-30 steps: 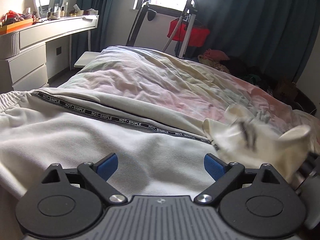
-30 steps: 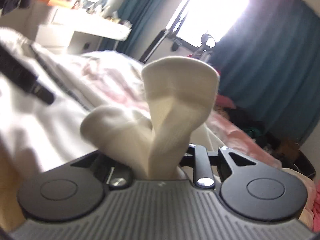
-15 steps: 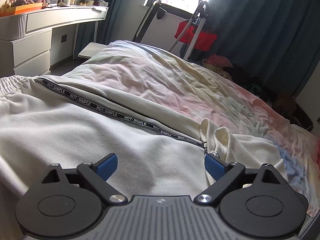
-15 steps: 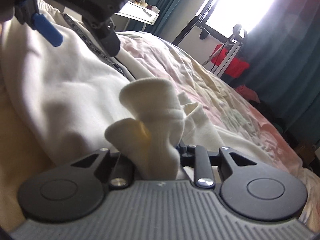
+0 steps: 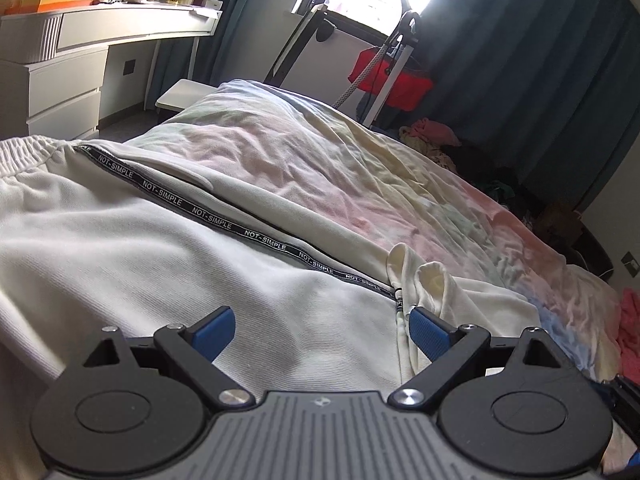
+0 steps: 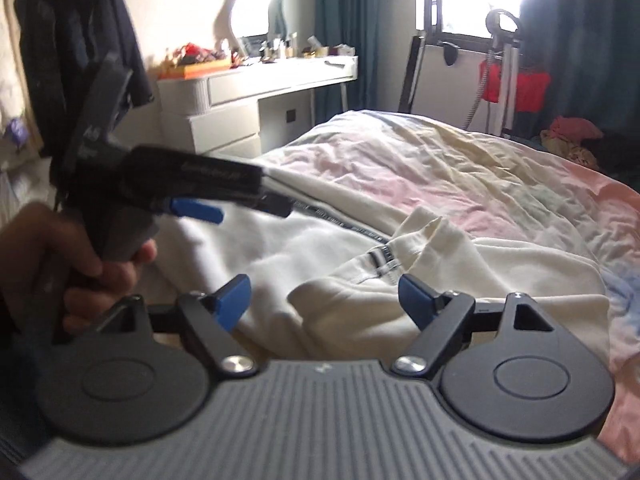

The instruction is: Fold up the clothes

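With the cream jacket (image 5: 168,280) spread on the bed (image 5: 360,176) and only its collar (image 6: 424,236) turned in, most folding remains, the left gripper (image 5: 320,330) wide and empty, the right gripper (image 6: 322,300) opening on nothing.

Left gripper (image 5: 322,330) hovers, jaws apart, over cream garment (image 5: 160,272) spread on bed (image 5: 360,168).

The cream garment (image 5: 168,280) is soft ribbed cloth, matt, with a woven black tape (image 5: 224,222) printed in white letters along its seam. The bed (image 5: 360,168) wears a crumpled, pastel-dyed cotton sheet. The left gripper (image 5: 316,328) has matt black plastic arms, shiny metal rivets, ridged blue rubbery pads (image 5: 430,326) and a grooved grey plastic body. The far tabletop (image 5: 120,20) looks smooth, white, painted.
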A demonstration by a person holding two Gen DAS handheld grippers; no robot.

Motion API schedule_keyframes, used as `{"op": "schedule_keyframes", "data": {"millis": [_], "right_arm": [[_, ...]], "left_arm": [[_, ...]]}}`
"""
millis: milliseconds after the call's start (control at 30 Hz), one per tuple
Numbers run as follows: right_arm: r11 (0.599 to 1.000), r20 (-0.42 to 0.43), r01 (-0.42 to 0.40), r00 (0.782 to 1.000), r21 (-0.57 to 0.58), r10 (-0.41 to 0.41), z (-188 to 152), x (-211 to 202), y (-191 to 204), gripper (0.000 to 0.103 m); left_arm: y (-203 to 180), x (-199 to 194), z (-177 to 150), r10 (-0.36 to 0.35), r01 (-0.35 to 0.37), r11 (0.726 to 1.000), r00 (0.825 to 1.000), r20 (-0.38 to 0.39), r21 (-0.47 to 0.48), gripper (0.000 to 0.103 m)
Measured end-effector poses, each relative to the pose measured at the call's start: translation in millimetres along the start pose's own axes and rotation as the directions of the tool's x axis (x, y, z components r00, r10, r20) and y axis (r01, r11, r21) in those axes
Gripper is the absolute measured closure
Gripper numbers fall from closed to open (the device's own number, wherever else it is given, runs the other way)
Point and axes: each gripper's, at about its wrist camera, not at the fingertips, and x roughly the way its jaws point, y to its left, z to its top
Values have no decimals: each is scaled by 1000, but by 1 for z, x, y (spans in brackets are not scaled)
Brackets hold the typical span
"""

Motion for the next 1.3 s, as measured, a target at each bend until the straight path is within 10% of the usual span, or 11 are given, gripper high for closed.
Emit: {"op": "schedule_keyframes", "data": {"millis": [200,367,567,633,900,1300], "right_arm": [[953,-60,154,988,262,-143,43,58,-81,32],[938,-153,147,983,313,-102,51,135,-108,40],[943,-214,184,969,277,-126,32,182,-109,66],[940,-200,186,971,284,-132,26,184,-112,89],[986,6,138,990,92,-139,64,149,-83,92],[987,-115,133,986,86,-123,39,221,-83,92]], "left_arm": [[-9,11,-7,-80,80,997,996,-42,2,10],[-22,30,-19,-109,114,992,990,-90,56,19],[-33,50,-28,-162,177,979,977,-138,102,38],[-37,56,-29,-184,202,973,971,-153,111,45],[-41,63,-36,-228,249,962,958,-171,114,90],[-42,56,-41,-157,185,969,973,-171,161,94]]}}
